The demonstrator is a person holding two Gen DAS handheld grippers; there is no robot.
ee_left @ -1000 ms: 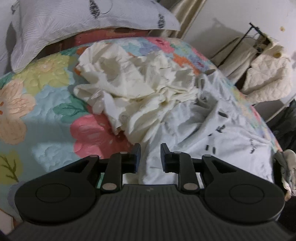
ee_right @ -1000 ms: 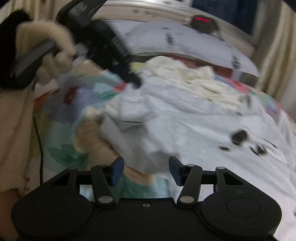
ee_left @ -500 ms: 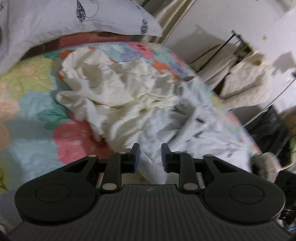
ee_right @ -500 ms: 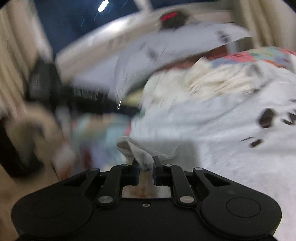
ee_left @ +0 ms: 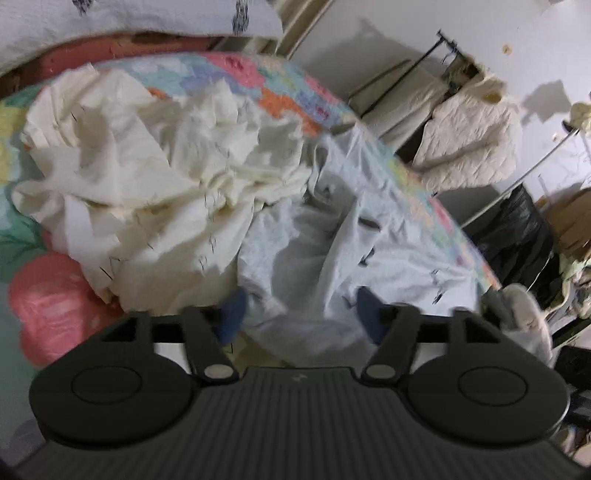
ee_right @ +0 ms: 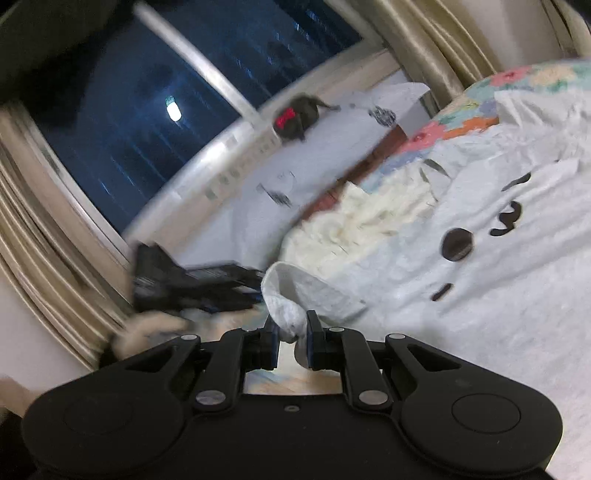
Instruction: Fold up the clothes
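Observation:
A pale grey shirt (ee_left: pixel 351 251) with small black marks lies crumpled on the flowered bedspread (ee_left: pixel 48 299). A cream garment (ee_left: pixel 140 177) lies bunched to its left, partly on it. My left gripper (ee_left: pixel 301 314) is open just above the shirt's near edge, with cloth between its fingers. In the right wrist view the same shirt (ee_right: pixel 498 266) shows a printed black face. My right gripper (ee_right: pixel 291 334) is shut on a rolled edge of the shirt and holds it up. The left gripper (ee_right: pixel 192 284) shows as a dark blur at the left there.
A white pillow (ee_left: pixel 129 14) lies at the head of the bed, also in the right wrist view (ee_right: pixel 295 177) with a black cap (ee_right: pixel 295 120) on it. A clothes rack with a quilted cream jacket (ee_left: pixel 469 144) stands right of the bed. A dark window (ee_right: pixel 166 92) and curtains are behind.
My left gripper has opened from nearly shut and let go of the shirt edge. My right gripper closed on the shirt edge and has lifted and swung it, tilting the view.

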